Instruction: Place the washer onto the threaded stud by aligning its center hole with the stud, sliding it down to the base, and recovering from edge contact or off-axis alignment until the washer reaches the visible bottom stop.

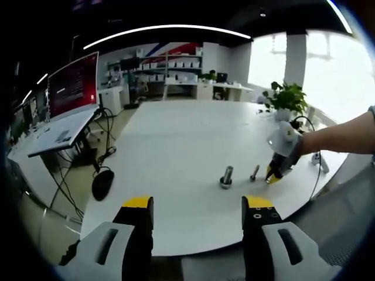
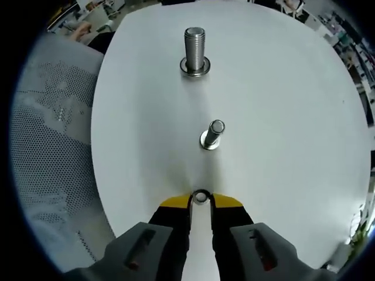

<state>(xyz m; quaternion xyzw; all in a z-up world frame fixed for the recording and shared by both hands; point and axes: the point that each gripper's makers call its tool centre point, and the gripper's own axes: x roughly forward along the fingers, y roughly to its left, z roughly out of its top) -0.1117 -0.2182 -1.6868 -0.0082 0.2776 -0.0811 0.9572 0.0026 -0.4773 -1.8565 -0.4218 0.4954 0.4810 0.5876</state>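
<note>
Your right gripper (image 2: 201, 202) has its yellow-tipped jaws nearly together, pinching the washer (image 2: 201, 196) by its rim, hole facing up toward the cam, low over the white table (image 2: 281, 117). The small threaded stud (image 2: 212, 134) stands just beyond the washer, w/ bare table between them; the big stud (image 2: 194, 49) w/ a washer already at its base sits well past the small stud on roughly the same line. I'd say the small stud is the likelier target, but can't be sure. Risks from here: your grip is only on the washer's edge at the very jaw tips, so if you bump the stud's top face the washer can twist or pop out and roll off across the table. If you bring it in tilted, the hole will catch on the threads and jam partway, short of the base. The small stud looks to lean a bit in this view (could be lens), so drop along its axis, not straight down. Side push may tip the stud if it's freestanding; can't tell if it's fixed. Your left gripper (image 1: 198, 209) is held well back from the small stud (image 1: 254, 172), jaws spread wide, nothing in them, so no help steadying.
</note>
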